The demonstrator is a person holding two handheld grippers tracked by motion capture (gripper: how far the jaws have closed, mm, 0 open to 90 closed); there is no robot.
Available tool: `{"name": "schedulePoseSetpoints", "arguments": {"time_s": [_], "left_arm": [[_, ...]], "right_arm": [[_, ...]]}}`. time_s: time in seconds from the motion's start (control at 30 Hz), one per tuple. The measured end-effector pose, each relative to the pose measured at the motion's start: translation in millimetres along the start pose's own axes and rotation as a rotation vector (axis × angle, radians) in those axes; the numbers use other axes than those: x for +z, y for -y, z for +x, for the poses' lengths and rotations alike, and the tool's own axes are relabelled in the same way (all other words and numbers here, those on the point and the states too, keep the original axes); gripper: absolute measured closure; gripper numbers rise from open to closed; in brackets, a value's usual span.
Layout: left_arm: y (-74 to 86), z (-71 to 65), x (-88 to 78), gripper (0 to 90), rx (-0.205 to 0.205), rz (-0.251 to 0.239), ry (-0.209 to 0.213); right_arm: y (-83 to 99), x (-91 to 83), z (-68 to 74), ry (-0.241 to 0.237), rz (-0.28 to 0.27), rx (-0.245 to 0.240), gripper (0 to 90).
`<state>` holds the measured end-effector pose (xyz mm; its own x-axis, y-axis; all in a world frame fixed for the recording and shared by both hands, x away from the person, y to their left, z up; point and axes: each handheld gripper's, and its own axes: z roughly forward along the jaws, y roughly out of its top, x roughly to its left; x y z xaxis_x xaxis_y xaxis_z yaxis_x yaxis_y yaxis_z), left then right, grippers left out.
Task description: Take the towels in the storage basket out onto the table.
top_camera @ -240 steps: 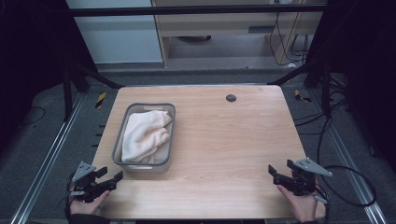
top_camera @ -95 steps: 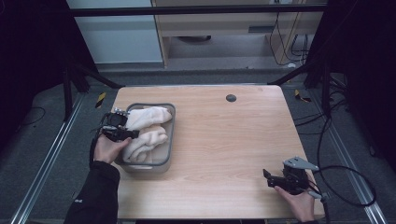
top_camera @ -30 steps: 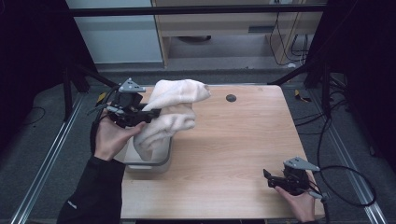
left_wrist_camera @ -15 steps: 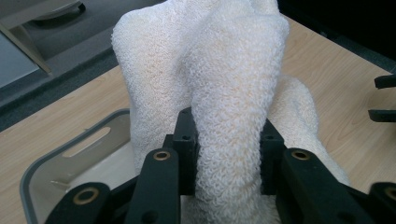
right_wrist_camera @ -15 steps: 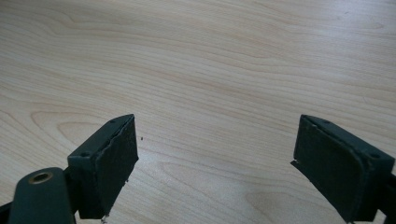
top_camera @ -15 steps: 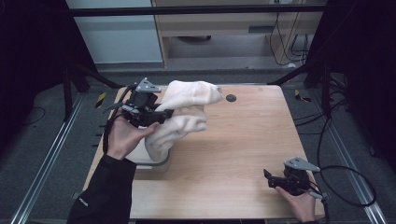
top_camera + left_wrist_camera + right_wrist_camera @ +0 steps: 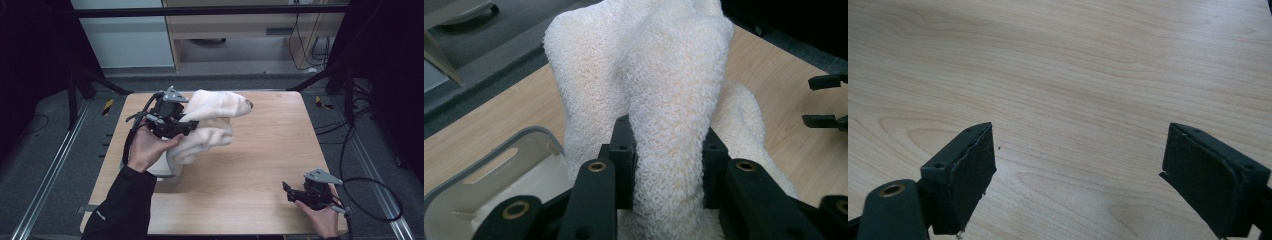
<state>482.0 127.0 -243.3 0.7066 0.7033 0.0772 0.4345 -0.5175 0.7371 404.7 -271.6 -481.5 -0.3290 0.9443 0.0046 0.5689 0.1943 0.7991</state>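
A cream terry towel [image 7: 210, 125] hangs in the air above the left half of the table, bunched and drooping to the right. My left gripper [image 7: 186, 126] is shut on a fold of the towel [image 7: 669, 125], which fills the gap between its black jaws. Under it sits the grey plastic basin [image 7: 484, 170], its inside bare where it shows; in the high view the basin [image 7: 172, 174] is mostly hidden by the hand and cloth. My right gripper [image 7: 290, 192] rests low at the table's near right corner, open, with bare wood between its pads [image 7: 968, 175].
The wooden table [image 7: 280, 145] has open surface in the middle and right. A black frame surrounds the table, with cables on the floor at the right. The right gripper's jaw tips [image 7: 824, 100] show far off in the left gripper view.
My left gripper reached into the basin, closed on the towel, lifted it out and has carried it rightward over the table. The right gripper has stayed at the near right corner.
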Motion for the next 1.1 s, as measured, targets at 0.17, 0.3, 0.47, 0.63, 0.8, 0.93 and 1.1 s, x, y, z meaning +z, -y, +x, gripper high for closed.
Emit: {"name": "schedulePoseSetpoints", "arguments": {"time_s": [0.17, 0.3, 0.47, 0.63, 0.8, 0.93, 1.1], "left_arm": [[-3.7, -6.7, 5.8, 68.5, 0.005, -0.002, 0.015], [-6.9, -13.7, 13.1, 68.5, 0.017, 0.008, 0.026], [-9.0, -21.7, 24.9, 68.5, 0.022, 0.013, 0.047], [-9.2, -27.0, 37.0, 68.5, 0.029, 0.024, 0.066], [-7.9, -33.2, 51.0, 68.4, 0.039, 0.043, 0.078], [-6.4, -38.2, 64.6, 68.4, 0.037, 0.054, 0.094], [-4.6, -41.0, 74.3, 68.4, 0.043, 0.063, 0.097]], "right_arm": [[0.0, -0.2, -0.4, 0.003, -0.006, -0.008, 13.6], [0.2, -0.1, 0.0, 0.005, -0.007, -0.008, 13.8], [0.3, -0.4, 0.0, 0.009, -0.009, -0.011, 13.8], [0.8, 0.0, 0.2, 0.011, -0.009, -0.018, 14.1], [1.0, 0.2, 0.2, 0.013, -0.009, -0.023, 14.2], [1.2, 0.5, 0.7, 0.013, -0.001, -0.027, 14.3], [1.6, 1.1, 1.2, 0.015, 0.003, -0.032, 14.3]]}}
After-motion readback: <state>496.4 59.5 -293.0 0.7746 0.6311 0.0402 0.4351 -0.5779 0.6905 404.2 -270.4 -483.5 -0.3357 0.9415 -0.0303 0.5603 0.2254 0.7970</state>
